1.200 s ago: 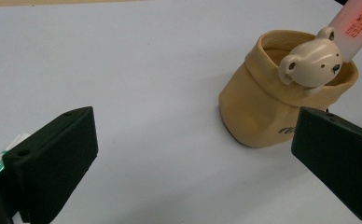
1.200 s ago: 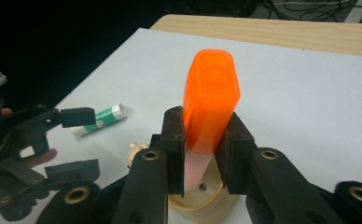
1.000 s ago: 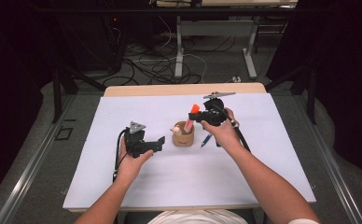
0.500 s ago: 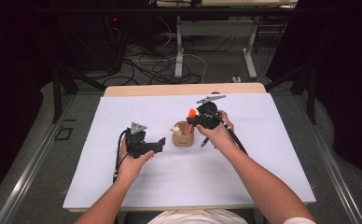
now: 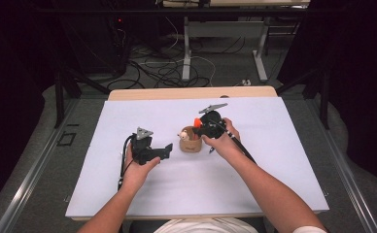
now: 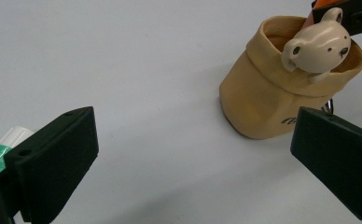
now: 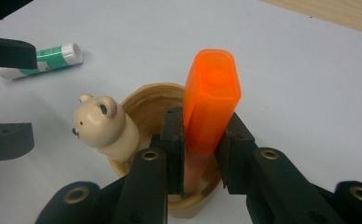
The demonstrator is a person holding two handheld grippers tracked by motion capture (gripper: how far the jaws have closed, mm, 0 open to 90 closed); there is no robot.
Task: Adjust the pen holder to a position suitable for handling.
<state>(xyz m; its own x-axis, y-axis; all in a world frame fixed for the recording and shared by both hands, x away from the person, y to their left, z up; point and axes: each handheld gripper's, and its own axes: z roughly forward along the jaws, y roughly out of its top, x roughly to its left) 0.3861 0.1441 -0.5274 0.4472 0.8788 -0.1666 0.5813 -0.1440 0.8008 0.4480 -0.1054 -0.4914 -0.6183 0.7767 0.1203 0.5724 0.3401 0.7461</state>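
You have brought your right gripper [image 7: 202, 154], squeezing the orange marker [image 7: 210, 100], down over the bear cup [image 7: 144, 100], so drop it in.

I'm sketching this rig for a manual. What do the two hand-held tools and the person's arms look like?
Both are black. The left tool has broad, blocky matte jaws, a grey three-cornered plate on top and a black cable trailing from it. The right tool has slimmer jaws on arms with brass-coloured rivets, a grey plate too, and a dark cable running back along the forearm. The forearms are bare; the person wears a white top.
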